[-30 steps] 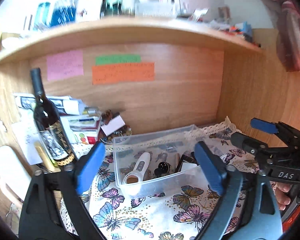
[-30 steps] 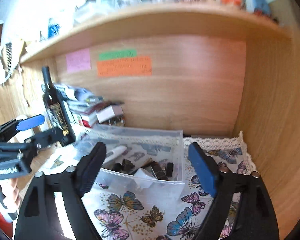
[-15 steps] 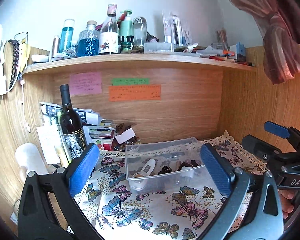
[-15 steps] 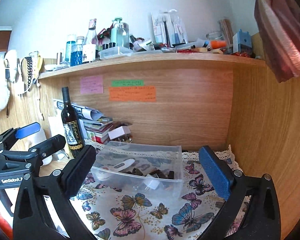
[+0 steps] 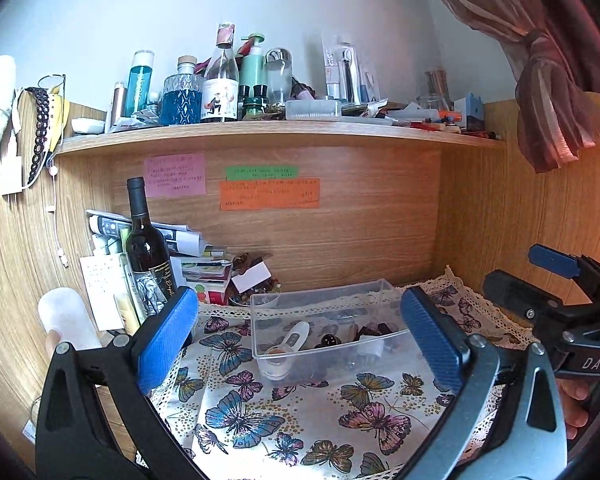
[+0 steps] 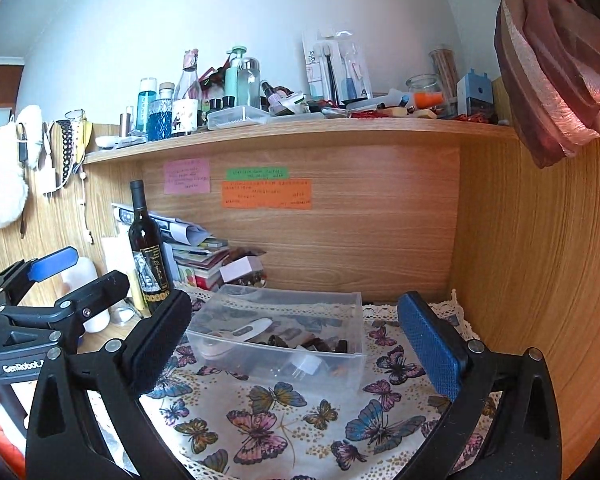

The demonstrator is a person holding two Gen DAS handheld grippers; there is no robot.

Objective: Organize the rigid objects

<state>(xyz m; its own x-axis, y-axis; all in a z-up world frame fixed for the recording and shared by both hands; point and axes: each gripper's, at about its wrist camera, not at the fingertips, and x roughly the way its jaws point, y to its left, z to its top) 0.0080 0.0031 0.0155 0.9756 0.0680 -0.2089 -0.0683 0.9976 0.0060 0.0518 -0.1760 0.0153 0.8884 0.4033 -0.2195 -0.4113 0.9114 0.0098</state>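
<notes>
"DAS" on the right tool point(image 5: 592, 362); "GenRobot" on the left tool point(image 6: 22, 367).

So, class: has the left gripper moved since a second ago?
Yes. The left gripper has pulled back and up from the clear bin; the shelf top, barely seen before, now shows fully.

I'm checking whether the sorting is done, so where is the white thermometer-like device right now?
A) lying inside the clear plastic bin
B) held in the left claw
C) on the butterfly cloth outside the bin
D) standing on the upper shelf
A: the white device lies inside the clear plastic bin among small dark items, and both the left claw and right claw are open and empty.
</notes>
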